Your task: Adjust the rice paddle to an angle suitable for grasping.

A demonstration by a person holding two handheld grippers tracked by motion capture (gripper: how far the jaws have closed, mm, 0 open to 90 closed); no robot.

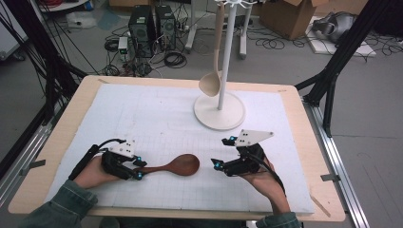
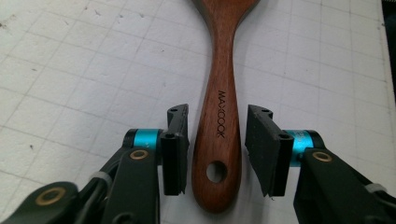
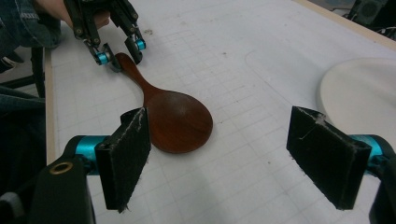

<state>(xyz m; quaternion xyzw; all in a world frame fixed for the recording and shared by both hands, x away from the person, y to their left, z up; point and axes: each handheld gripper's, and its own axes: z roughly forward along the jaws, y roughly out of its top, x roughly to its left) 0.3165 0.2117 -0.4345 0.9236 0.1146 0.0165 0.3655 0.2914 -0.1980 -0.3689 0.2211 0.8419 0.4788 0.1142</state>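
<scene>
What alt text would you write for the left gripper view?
A dark wooden spoon's handle, with a hanging hole near its end, lies between the left gripper's two black jaws, small gaps either side, on a white gridded mat.

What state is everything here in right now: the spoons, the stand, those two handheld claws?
Brown wooden spoon: lying flat on the white mat, handle end between the left gripper's fingers.
Left gripper: open, fingers either side of the handle, a gap showing on each side.
Right gripper: open wide, holding nothing.
Pale ladle: hanging from the stand.
White stand: upright on its round base.
</scene>
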